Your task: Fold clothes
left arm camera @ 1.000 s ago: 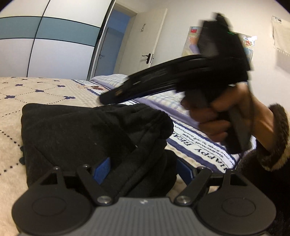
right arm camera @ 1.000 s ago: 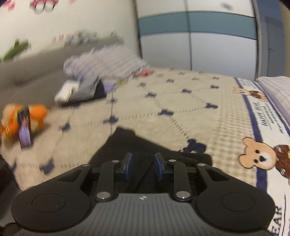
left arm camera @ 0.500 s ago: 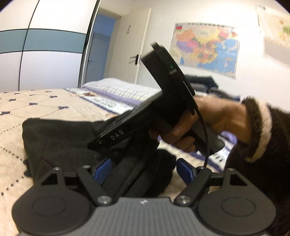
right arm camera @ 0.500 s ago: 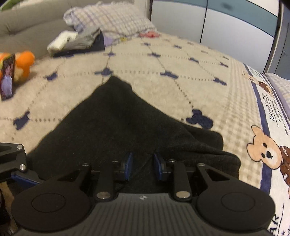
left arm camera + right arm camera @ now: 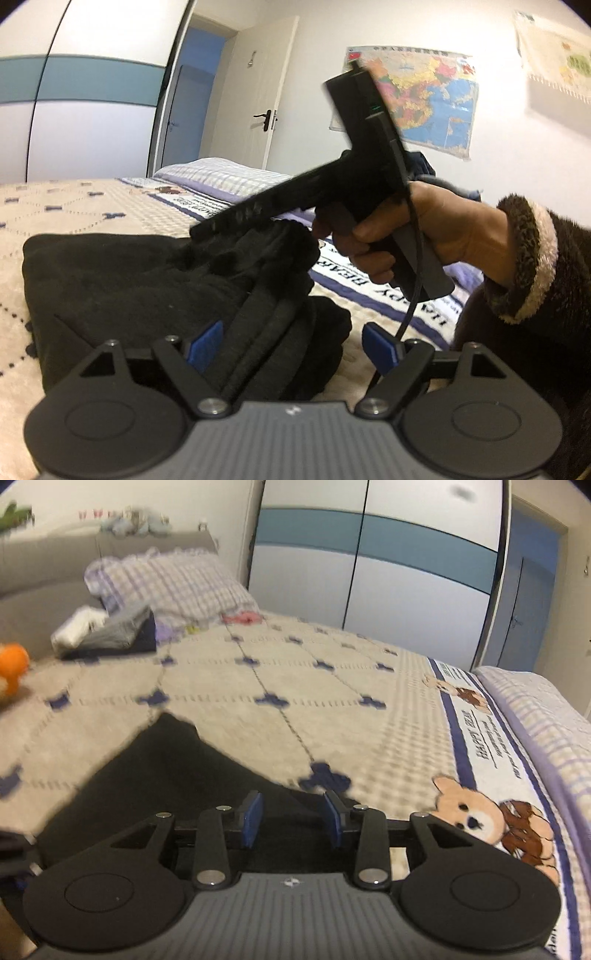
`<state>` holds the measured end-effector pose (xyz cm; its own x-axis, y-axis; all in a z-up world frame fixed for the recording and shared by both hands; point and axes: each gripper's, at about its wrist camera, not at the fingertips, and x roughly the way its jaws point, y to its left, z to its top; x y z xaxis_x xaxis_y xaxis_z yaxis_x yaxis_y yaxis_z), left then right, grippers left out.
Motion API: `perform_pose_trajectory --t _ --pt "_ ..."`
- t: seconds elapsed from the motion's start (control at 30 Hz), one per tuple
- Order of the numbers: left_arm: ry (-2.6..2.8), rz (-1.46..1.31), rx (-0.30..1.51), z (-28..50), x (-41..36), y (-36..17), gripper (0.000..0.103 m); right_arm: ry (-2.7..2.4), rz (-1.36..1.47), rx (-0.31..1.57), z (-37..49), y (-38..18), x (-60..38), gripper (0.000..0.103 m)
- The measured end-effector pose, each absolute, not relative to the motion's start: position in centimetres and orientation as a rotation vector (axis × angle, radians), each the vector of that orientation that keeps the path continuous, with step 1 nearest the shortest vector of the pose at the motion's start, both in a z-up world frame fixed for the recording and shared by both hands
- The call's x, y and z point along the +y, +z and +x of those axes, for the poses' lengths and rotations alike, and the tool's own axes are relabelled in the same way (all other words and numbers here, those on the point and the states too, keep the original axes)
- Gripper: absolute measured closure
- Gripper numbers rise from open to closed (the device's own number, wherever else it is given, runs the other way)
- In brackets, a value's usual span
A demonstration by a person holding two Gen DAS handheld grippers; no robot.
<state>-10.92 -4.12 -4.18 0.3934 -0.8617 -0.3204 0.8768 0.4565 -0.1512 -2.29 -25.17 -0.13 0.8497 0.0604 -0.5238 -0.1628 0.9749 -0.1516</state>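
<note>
1. black garment (image 5: 140, 280) is folded in a bundle on the beige quilted bedspread (image 5: 295, 686), close to the strip with the bear print.
2. left gripper (image 5: 291, 345) has its blue pads spread wide, with a thick fold of the garment lying between them. pads don't look to be pressing on it.
3. right gripper (image 5: 293, 821) hangs low over the garment's near edge; its jaws have just been opening, dark cloth shows in the gap, no squeeze.
4. right hand (image 5: 399, 229) holds that gripper's handle, fuzzy sleeve cuff (image 5: 528, 254) behind it.
5. checked pillow (image 5: 173, 583) sits back by the headboard.
</note>
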Motion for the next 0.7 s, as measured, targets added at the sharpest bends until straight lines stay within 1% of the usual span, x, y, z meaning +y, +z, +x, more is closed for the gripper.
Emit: perform_pose_trajectory --t 0.17,0.33,0.5,0.57,0.7 --pt "-1.103 0.084 0.359 -11.3 -4.4 -4.5 0.02 0.102 -0.194 0.599 -1.6 -1.8 -25.9 0.064" --pt "-1.088 0.172 0.315 -12.4 -5.0 -5.0 0.02 0.074 -0.298 0.607 -1.5 -3.7 -24.8 0.064" --pt "-1.077 0.159 0.304 -12.6 -4.2 -3.7 0.02 0.066 -0.307 0.575 -2.3 -2.8 -24.5 0.063" --pt "-1.069 0.136 0.286 -12.9 -3.1 -3.0 0.024 0.066 -0.293 0.573 -2.6 -2.0 -24.4 0.062" --pt "-1.035 0.078 0.281 -13.0 -1.0 -2.4 0.024 0.102 -0.257 0.576 -3.5 -0.4 -23.6 0.062"
